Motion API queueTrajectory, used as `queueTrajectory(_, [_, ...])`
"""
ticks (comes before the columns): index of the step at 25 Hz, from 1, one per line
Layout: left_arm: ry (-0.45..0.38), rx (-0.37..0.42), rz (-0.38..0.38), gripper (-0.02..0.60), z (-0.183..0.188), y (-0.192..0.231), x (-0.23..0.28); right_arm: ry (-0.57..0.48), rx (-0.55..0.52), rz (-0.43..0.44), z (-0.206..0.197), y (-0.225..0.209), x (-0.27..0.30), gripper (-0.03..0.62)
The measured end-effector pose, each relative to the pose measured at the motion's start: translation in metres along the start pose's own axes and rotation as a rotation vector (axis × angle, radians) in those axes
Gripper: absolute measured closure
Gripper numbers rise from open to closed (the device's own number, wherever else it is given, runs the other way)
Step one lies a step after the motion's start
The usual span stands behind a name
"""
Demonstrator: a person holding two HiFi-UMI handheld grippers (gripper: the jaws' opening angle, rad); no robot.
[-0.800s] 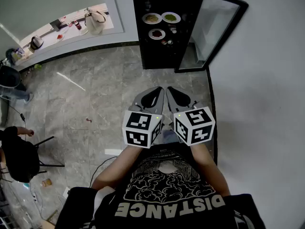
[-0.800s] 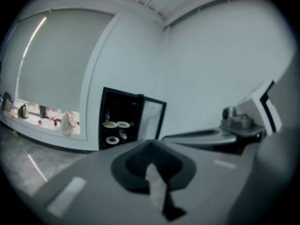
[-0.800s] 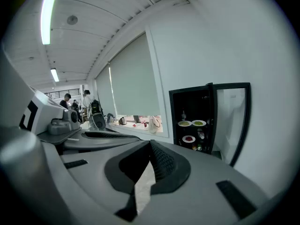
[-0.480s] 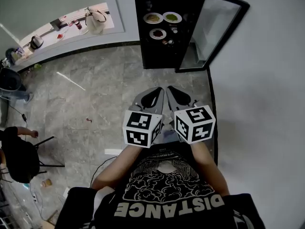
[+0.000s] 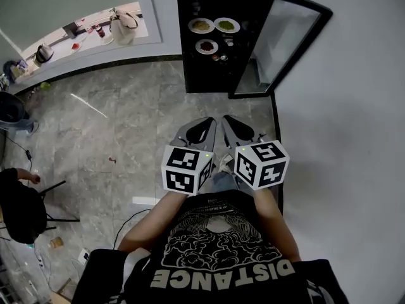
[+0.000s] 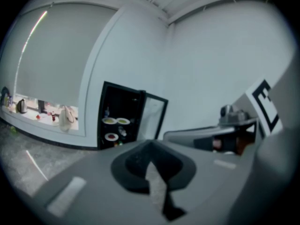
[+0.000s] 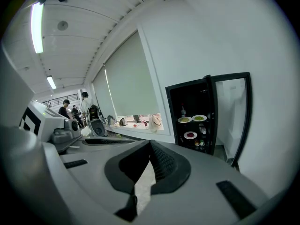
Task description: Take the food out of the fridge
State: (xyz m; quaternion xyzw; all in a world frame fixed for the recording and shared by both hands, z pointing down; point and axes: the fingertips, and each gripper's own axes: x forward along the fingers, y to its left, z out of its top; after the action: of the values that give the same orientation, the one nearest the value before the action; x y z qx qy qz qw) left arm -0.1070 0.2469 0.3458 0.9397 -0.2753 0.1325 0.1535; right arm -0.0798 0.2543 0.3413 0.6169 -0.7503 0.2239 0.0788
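Hardly anything has moved since a moment ago: left tongs [image 5: 209, 120] and right tongs [image 5: 226, 120] hang clenched and empty, well short of the open fridge [image 5: 190, 62] far ahead. Its three plates [image 5: 201, 25] of food look stiff, breakable, slick; I'd pinch a rim, keeping it level.

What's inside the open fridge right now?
In the fridge, a yellowish dish and a green dish side by side; below, a red dish with small items beside it. The rest is too dark to see.
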Motion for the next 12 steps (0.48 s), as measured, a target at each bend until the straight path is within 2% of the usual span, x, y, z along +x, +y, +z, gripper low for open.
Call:
queueTrajectory(4, [0.015, 0.0, 0.016, 0.581, 0.003, 0.008, 0.021, -0.014, 0.024, 0.047, 0.009, -0.013, 0.015, 0.592])
queueTrajectory(9, [0.024, 0.004, 0.028, 0.581, 0.015, 0.019, 0.05, -0.014, -0.007, 0.091, 0.023, -0.033, 0.035, 0.592])
queueTrajectory(12, [0.026, 0.006, 0.02, 0.581, 0.024, 0.023, 0.069, -0.017, -0.004, 0.149, 0.032, -0.046, 0.047, 0.592])
